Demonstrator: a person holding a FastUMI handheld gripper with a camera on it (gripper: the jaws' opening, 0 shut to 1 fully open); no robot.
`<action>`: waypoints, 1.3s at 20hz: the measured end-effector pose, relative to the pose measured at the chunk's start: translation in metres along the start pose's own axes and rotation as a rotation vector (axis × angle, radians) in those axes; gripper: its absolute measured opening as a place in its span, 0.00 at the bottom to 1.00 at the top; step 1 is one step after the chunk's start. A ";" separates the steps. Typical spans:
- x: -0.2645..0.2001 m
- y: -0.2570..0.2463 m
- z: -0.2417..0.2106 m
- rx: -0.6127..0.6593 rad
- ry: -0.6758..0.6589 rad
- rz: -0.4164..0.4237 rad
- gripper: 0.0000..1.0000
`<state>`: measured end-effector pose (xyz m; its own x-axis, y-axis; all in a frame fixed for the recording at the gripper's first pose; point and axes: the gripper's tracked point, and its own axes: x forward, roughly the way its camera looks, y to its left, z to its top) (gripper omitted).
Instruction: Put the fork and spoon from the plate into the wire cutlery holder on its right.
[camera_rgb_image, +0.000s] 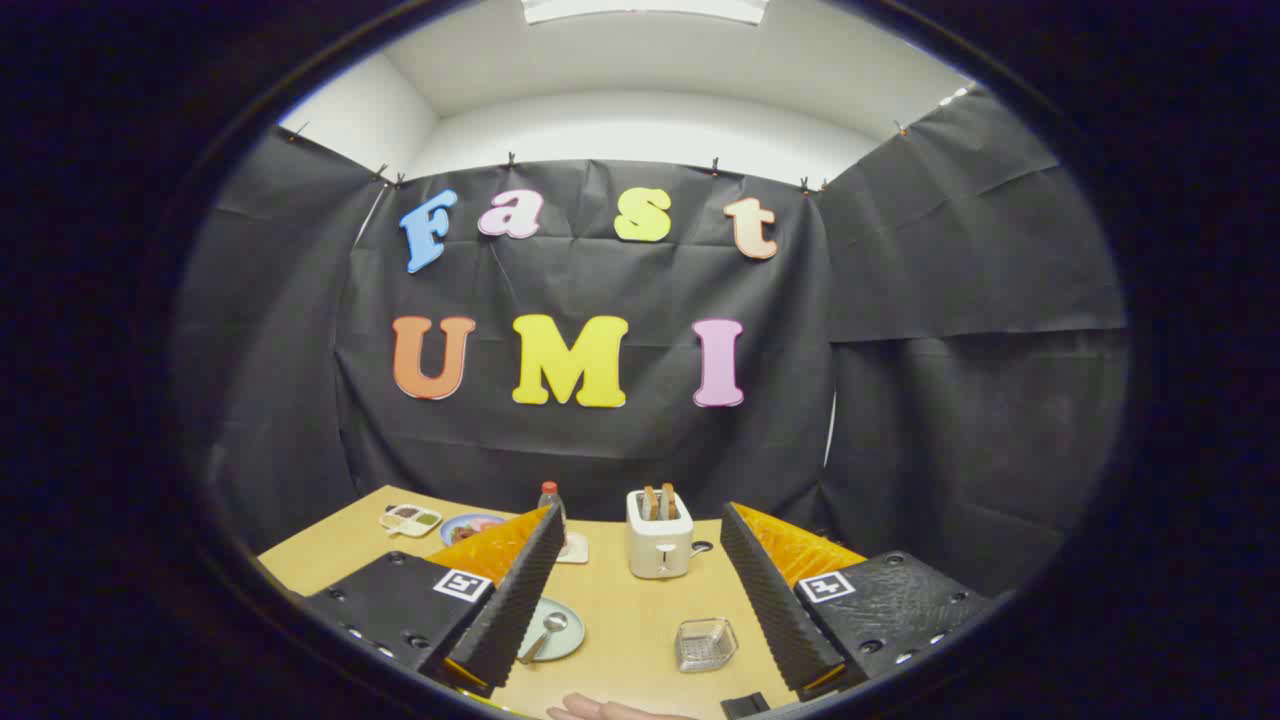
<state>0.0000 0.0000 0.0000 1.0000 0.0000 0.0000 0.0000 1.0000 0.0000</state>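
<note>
One tool (640, 600) rides above one light wooden surface (630, 620), its two fingers spread wide apart with nothing between them. One cream two-slot toaster (659, 540) stands on the surface, with two slices of brown toast (658, 501) in it. Left of the toaster: one clear bottle with a red cap (550, 497), one blue round plate (468, 525) and one white divided tray (410, 519). Nearer than the toaster: one pale green round plate (556, 630) carrying one metal spoon (545, 632), one small wire cutlery holder (705, 643), and one hand (600, 710).
</note>
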 end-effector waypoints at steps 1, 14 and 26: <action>0.002 -0.002 -0.002 0.001 0.006 -0.005 0.95; 0.015 0.021 -0.020 -0.053 0.061 0.005 0.95; 0.073 0.098 -0.146 -0.083 0.310 0.069 0.96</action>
<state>0.0730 0.0978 -0.1465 0.9501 0.0554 -0.3069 -0.0808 0.9942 -0.0705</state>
